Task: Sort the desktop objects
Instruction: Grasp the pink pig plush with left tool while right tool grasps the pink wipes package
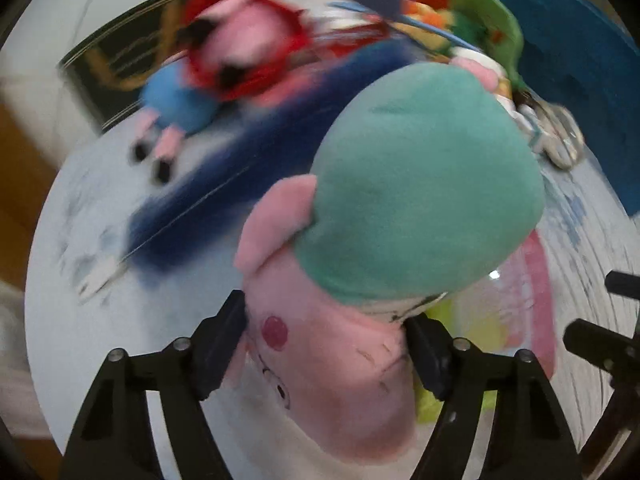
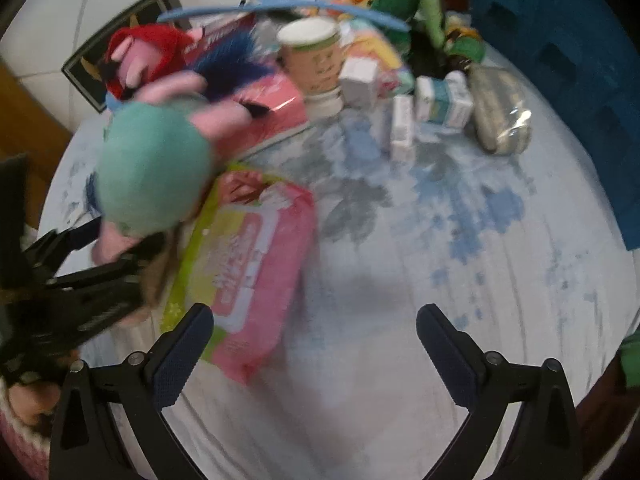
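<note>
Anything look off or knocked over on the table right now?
The paper cup stands upside down on its white lid, and one small carton lies tipped beside the upright ones. The pink pig plush sits between the left gripper's fingers, above the wipes pack.

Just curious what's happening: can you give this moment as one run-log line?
left tool: shut on pink pig plush | right tool: open, empty | wet-wipes pack: on table
</note>
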